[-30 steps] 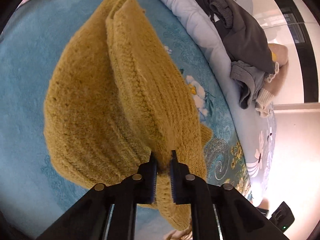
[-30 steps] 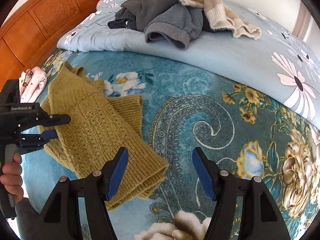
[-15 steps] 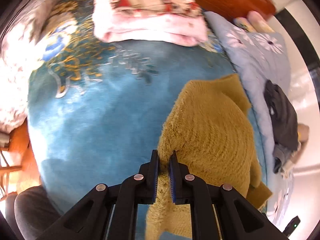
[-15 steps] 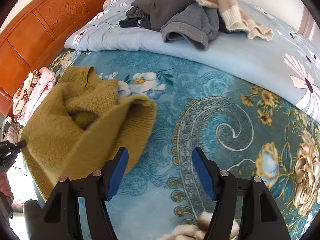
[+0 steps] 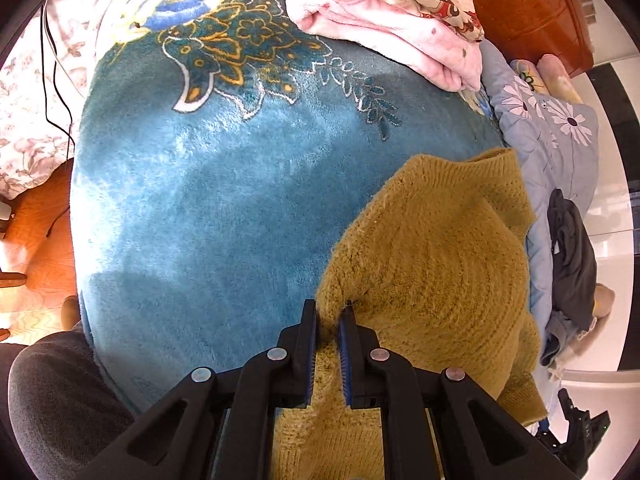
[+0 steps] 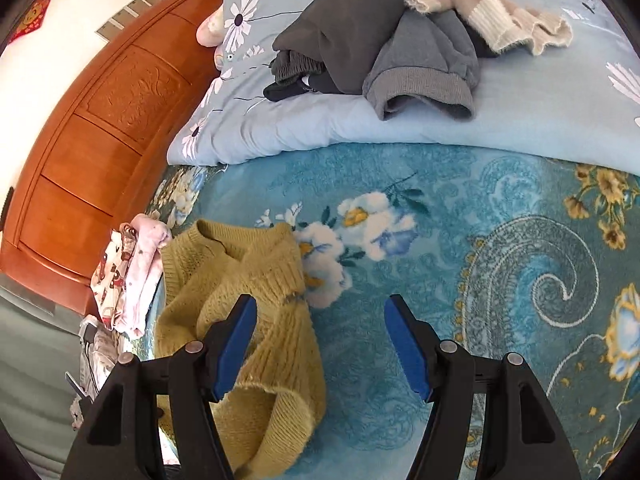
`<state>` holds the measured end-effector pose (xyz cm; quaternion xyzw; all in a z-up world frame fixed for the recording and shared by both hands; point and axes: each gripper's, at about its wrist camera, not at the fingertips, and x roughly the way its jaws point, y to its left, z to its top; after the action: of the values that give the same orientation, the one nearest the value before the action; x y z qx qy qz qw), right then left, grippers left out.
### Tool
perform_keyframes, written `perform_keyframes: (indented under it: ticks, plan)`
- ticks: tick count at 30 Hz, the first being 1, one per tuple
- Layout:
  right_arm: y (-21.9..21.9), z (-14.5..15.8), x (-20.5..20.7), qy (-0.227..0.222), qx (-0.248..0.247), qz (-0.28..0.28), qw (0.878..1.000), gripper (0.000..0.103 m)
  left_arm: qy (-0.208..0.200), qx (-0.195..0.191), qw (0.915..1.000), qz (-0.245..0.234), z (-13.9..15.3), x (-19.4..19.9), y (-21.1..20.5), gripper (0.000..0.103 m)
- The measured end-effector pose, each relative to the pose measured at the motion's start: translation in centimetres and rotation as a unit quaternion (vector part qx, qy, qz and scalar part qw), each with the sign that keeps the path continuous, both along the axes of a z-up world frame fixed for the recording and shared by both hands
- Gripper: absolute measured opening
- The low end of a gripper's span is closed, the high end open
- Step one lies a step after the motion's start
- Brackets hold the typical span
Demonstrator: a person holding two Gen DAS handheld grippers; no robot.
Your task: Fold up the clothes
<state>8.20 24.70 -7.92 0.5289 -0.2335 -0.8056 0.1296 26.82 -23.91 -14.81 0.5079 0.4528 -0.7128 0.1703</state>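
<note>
A mustard-yellow knit sweater (image 5: 440,264) lies bunched on the blue patterned blanket (image 5: 224,200). My left gripper (image 5: 329,316) is shut on a fold of the sweater at its near edge. In the right wrist view the sweater (image 6: 256,320) sits in a folded heap at lower left. My right gripper (image 6: 320,340) is open and empty, hovering over the blanket with its left finger above the sweater.
A pile of grey, dark and cream clothes (image 6: 392,40) lies on the pale blue quilt (image 6: 520,120). Folded pink clothes (image 5: 392,20) sit near the wooden headboard (image 6: 100,140). My knee (image 5: 52,400) is at lower left. A black cable (image 5: 56,92) hangs at the left.
My left gripper has carried the sweater's edge over and down, so the sweater went from lifted and spread to a folded heap on the blanket. My right gripper stayed open.
</note>
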Motion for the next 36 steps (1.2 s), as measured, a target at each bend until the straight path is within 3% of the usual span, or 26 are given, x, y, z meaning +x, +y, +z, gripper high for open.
perform_keyframes:
  ticks: [7, 8, 9, 11, 14, 17, 20, 25, 27, 30, 31, 36]
  plan:
    - [-2.7, -5.3, -2.0, -0.099, -0.034, 0.043, 0.994, 0.067, 0.002, 0.006, 1.0, -0.003, 0.3, -0.1, 0.0, 0.011]
    - [-3.0, -5.9, -1.8, -0.112, -0.031, 0.043, 0.992, 0.064, 0.002, 0.007, 1.0, -0.004, 0.3, -0.1, 0.0, 0.011]
    - [-3.3, -6.4, -1.6, -0.124, -0.029, 0.044, 0.991, 0.058, 0.001, 0.007, 1.0, -0.005, 0.4, -0.2, 0.0, 0.011]
    - [-3.8, -7.2, -1.1, -0.144, -0.033, 0.051, 0.988, 0.02, 0.001, 0.004, 0.9999, -0.011, 0.6, -0.5, 0.2, 0.011]
    - [-3.6, -6.8, -0.5, -0.144, -0.042, 0.05, 0.987, 0.012, 0.02, 0.007, 0.9994, -0.027, 2.1, -2.2, 0.7, 0.011]
    - [-2.0, -4.3, -0.7, -0.114, -0.087, 0.042, 0.989, 0.012, 0.047, 0.011, 0.9977, -0.047, 4.1, -4.4, 1.3, 0.01]
    - [-0.1, 0.4, -1.6, -0.058, -0.105, 0.04, 0.992, 0.011, 0.09, 0.014, 0.993, -0.075, 7.3, -7.1, 2.5, 0.01]
    - [4.9, 10.5, -1.1, 0.065, -0.097, 0.019, 0.993, 0.011, 0.191, 0.014, 0.971, -0.143, 15.2, -12.5, 6.1, 0.01]
    - [7.2, 13.3, 0.3, 0.092, -0.084, 0.0, 0.992, 0.011, 0.213, 0.018, 0.9624, -0.168, 16.8, -13.1, 7.3, 0.01]
    - [10.1, 14.5, 3.9, 0.088, -0.042, -0.023, 0.995, 0.011, 0.202, 0.027, 0.9597, -0.193, 15.8, -12.6, 8.8, 0.01]
    - [10.8, 14.0, 5.3, 0.074, -0.026, -0.026, 0.997, 0.011, 0.183, 0.03, 0.9624, -0.198, 14.5, -11.9, 9.2, 0.01]
    - [14.5, 5.5, 11.5, -0.068, 0.0, -0.061, 0.996, 0.011, 0.014, 0.077, 0.9785, -0.191, 3.5, -7.2, 10.6, 0.01]
